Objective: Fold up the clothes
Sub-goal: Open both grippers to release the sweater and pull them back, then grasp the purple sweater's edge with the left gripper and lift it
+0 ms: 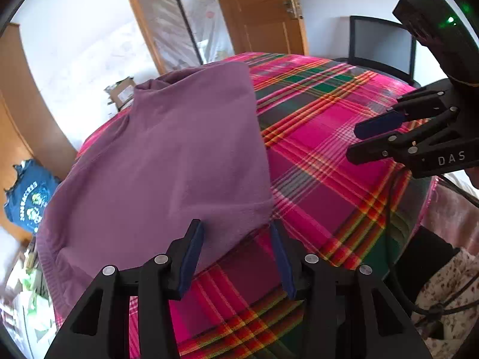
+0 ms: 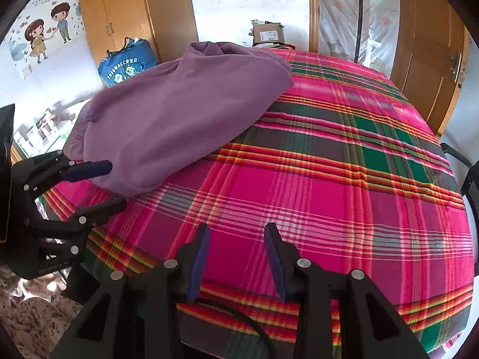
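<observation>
Garment: a purple top [image 1: 167, 155] lies on the plaid-covered desk [image 1: 329, 125], already doubled over itself, one long straight folded edge running up its right side in the left wrist view.
Place: it sits toward the left half of the cloth; the near corner rests just ahead of the left claw [image 1: 236, 257].
Left claw: jaws standing apart, gripping nothing; the garment's corner lies between and just beyond the fingertips, and whether a pad touches it cannot be told.
Right claw: the right claw [image 2: 236, 257] hovers over bare plaid, well apart from the top, jaws apart and empty.
Done: at least one lengthwise fold appears made.
Left: the bundle is still long and puffy at the far end, so a crosswise fold and some smoothing seem to remain.
Backdrop: a blue printed bag [image 2: 128, 65] stands beside a wooden wardrobe [image 2: 119, 9].
</observation>
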`<control>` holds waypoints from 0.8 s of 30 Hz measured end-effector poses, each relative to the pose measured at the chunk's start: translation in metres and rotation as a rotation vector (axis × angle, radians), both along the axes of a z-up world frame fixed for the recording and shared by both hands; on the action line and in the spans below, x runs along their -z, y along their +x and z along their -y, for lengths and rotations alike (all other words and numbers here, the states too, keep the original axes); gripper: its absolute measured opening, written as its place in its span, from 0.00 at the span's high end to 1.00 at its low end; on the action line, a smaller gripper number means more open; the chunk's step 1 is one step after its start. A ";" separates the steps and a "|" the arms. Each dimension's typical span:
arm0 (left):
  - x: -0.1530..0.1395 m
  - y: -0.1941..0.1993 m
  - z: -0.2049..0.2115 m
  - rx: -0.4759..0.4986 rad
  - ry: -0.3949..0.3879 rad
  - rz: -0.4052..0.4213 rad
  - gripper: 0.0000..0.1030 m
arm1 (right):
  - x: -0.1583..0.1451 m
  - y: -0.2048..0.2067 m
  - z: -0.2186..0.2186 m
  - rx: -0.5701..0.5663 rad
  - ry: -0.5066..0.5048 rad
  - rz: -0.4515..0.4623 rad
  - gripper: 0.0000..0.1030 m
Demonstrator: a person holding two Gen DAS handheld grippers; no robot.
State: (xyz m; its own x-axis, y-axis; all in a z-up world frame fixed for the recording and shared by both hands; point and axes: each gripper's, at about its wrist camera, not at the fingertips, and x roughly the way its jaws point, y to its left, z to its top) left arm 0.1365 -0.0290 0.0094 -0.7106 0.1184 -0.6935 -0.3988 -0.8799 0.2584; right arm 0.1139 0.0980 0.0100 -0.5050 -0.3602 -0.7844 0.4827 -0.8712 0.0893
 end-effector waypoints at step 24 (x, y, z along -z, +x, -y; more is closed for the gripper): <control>-0.053 -0.020 0.040 -0.128 0.252 -0.182 0.95 | 0.008 -0.018 0.007 0.013 -0.026 0.022 0.63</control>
State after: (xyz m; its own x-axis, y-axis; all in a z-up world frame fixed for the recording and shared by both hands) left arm 0.1160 -0.0686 0.0622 -0.8402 0.1720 -0.5143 -0.2483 -0.9651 0.0830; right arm 0.0961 0.0909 0.0023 -0.4925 -0.3741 -0.7858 0.4687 -0.8748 0.1227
